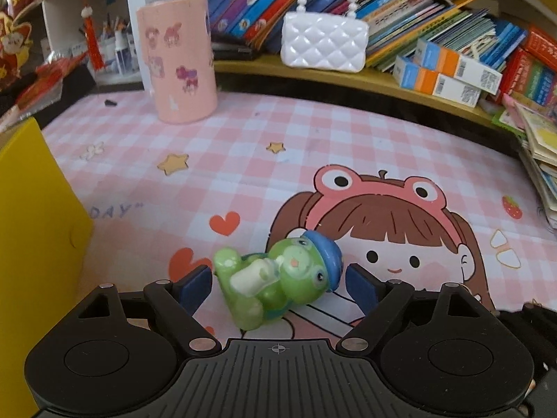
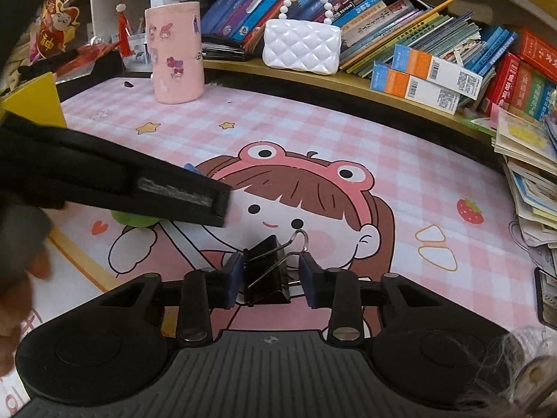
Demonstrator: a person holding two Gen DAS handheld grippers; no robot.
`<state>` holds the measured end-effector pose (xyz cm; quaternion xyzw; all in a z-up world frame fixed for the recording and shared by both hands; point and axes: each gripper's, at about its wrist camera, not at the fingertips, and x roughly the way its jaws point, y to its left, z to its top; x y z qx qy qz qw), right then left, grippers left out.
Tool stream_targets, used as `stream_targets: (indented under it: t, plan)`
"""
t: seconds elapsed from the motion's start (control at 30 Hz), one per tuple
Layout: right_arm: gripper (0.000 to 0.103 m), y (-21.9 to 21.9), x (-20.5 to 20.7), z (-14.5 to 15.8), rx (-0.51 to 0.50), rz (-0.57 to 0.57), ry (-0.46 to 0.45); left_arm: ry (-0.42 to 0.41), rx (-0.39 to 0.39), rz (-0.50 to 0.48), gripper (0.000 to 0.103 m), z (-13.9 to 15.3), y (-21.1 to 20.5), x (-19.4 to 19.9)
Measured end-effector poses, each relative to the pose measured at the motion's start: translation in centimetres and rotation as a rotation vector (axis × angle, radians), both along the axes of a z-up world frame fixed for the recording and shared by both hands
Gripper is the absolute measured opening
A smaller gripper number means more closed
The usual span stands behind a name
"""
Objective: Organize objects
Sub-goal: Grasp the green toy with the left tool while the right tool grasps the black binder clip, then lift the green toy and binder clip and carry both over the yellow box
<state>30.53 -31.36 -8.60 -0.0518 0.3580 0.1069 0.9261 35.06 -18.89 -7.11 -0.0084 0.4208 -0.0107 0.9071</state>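
A green frog figure with a blue cap point(image 1: 278, 278) lies on its side on the pink checked desk mat point(image 1: 278, 160). My left gripper point(image 1: 278, 284) is open around it, a blue pad close on each side, neither pressing. In the right wrist view a black binder clip point(image 2: 266, 271) lies on the mat between the pads of my right gripper point(image 2: 271, 278). Its left pad touches the clip's body. A thin gap shows between the body and the right pad, where only the wire handles reach. A bit of the frog point(image 2: 134, 219) shows under the left tool's black side.
A pink sticker-covered cylinder point(image 1: 177, 59) stands at the mat's far left. A white quilted purse point(image 1: 323, 43) and blue-orange boxes point(image 1: 449, 73) sit on the wooden shelf among books. A yellow box point(image 1: 31, 226) is at the left, stacked booklets point(image 1: 543, 160) at the right. A hand point(image 2: 21, 278) shows at the left edge.
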Motion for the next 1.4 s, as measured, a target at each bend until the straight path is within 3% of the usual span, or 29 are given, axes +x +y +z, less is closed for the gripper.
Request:
stream_targets:
  t: [0.07,0.2,0.73,1.07,1.4]
  plan:
    - [0.026,0.1,0.0,0.0,0.005,0.002,0.0,-0.003,-0.006,0.004,0.078,-0.3,-0.1,0.2]
    - [0.025,0.1,-0.1,0.1,0.014,-0.014,-0.006,-0.023,-0.019,-0.003,0.073,0.1,0.6,0.0]
    - [0.025,-2.0,-6.9,3.2,0.077,-0.117,0.01,-0.133,-0.118,-0.05,0.073,5.3,4.0,-9.2]
    - [0.025,1.5,-13.4,5.3,0.097,-0.109,0.025,-0.187,-0.101,-0.109,0.074,6.9,7.3,-17.4]
    - [0.025,6.9,-18.4,5.7,0.072,-0.056,0.049,-0.174,-0.083,-0.044,0.073,6.4,13.8,-24.5]
